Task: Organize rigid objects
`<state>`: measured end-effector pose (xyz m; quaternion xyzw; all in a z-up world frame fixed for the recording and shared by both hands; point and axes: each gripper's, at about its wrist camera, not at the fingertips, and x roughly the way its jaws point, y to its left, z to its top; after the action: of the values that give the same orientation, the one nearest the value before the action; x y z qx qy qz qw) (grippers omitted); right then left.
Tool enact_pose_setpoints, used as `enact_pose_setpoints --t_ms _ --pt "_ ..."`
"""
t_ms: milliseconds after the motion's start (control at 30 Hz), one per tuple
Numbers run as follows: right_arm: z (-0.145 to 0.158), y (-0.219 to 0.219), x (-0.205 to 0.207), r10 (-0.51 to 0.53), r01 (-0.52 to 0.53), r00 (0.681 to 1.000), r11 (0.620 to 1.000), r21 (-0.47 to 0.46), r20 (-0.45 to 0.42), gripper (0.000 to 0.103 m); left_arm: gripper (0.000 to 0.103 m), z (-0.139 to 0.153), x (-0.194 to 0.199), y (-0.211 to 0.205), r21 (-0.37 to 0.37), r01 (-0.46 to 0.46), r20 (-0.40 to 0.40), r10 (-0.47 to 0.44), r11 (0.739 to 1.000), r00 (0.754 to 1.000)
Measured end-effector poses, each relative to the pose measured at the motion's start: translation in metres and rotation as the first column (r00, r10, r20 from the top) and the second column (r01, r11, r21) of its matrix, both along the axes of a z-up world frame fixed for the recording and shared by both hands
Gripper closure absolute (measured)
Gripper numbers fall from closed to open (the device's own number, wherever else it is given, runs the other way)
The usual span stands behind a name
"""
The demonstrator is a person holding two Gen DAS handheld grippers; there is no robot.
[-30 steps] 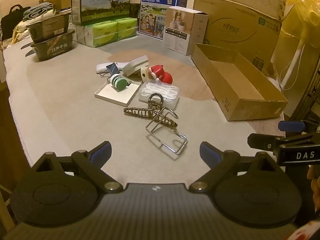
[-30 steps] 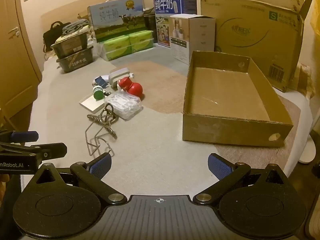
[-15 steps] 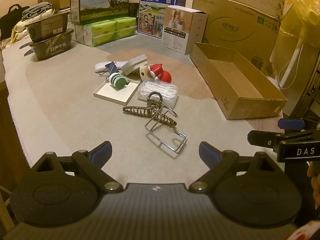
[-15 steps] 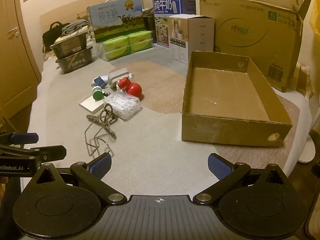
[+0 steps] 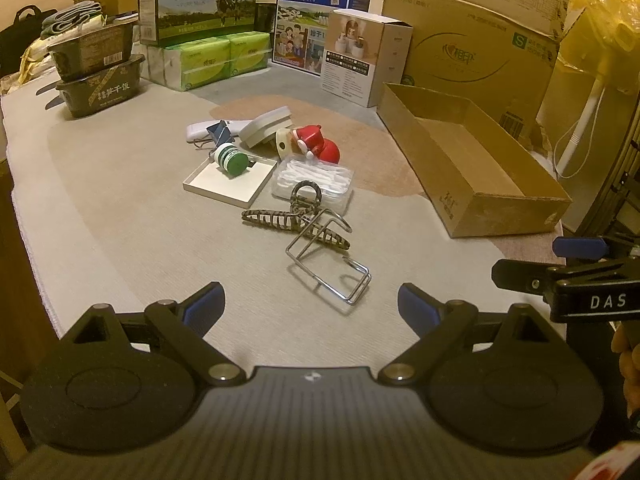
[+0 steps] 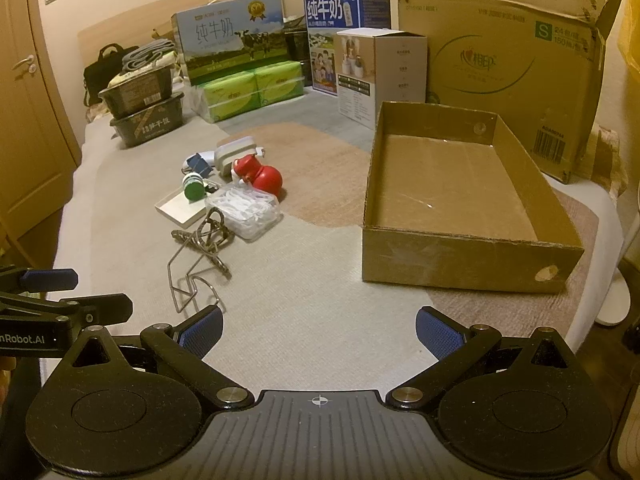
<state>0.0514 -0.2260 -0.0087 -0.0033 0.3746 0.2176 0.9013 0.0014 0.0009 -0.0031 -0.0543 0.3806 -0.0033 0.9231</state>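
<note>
A heap of small objects lies mid-surface: a wire rack [image 5: 328, 258] [image 6: 192, 276], a striped hair claw [image 5: 294, 218], a clear box of cotton swabs [image 5: 314, 180] [image 6: 244, 210], a red figure [image 5: 320, 144] [image 6: 262, 176], a green-capped bottle [image 5: 230, 158] on a flat white lid [image 5: 228, 178], a blue binder clip [image 5: 218, 132]. An open cardboard box [image 5: 500, 208] [image 6: 460, 256] stands to the right, with nothing in it. My left gripper [image 5: 310, 306] is open, short of the wire rack. My right gripper [image 6: 318, 330] is open over bare cloth, left of the box's near corner.
Milk cartons [image 5: 196, 2], tissue packs [image 5: 216, 58], a white product box [image 5: 364, 56] and a large cardboard carton [image 5: 472, 32] line the back. Stacked black trays [image 5: 96, 76] sit back left. A wooden door [image 6: 28, 92] is at the left.
</note>
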Motion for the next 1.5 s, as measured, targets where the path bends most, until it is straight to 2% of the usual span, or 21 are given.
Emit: enact_pose_setpoints --t_ms 900,1033,1133,1200,1333,1400,1500 --pt "-0.010 0.001 0.006 -0.007 0.007 1.000 1.000 -0.008 -0.019 0.001 0.011 -0.010 0.007 0.002 -0.011 0.011 -0.032 -0.012 1.000 0.999" --pt "-0.014 0.000 0.011 -0.010 0.009 1.000 1.000 -0.010 -0.025 0.001 0.011 -0.015 0.012 0.005 -0.009 0.036 -0.044 -0.037 0.999 0.998" --pt "-0.018 -0.001 0.015 -0.010 0.010 1.000 1.000 -0.009 -0.028 0.001 0.010 -0.018 0.019 0.007 0.000 0.094 -0.036 -0.094 0.996 0.995" --pt "-0.021 -0.003 0.018 -0.006 0.006 1.000 1.000 -0.008 -0.029 0.001 0.008 -0.019 0.024 0.005 0.011 0.172 -0.028 -0.171 0.985 0.985" --pt "-0.027 -0.004 0.024 0.012 -0.012 0.999 1.000 0.003 -0.034 0.001 0.007 -0.027 0.036 -0.003 0.086 0.338 -0.039 -0.335 0.937 0.941" --pt "-0.030 -0.004 0.028 0.024 -0.024 0.999 1.000 0.012 -0.038 0.001 0.007 -0.032 0.044 -0.005 0.111 0.389 -0.047 -0.386 0.915 0.921" --pt "-0.034 -0.002 0.032 0.043 -0.042 0.998 0.999 0.014 -0.045 0.001 0.007 -0.039 0.058 -0.002 0.127 0.429 -0.063 -0.424 0.894 0.903"
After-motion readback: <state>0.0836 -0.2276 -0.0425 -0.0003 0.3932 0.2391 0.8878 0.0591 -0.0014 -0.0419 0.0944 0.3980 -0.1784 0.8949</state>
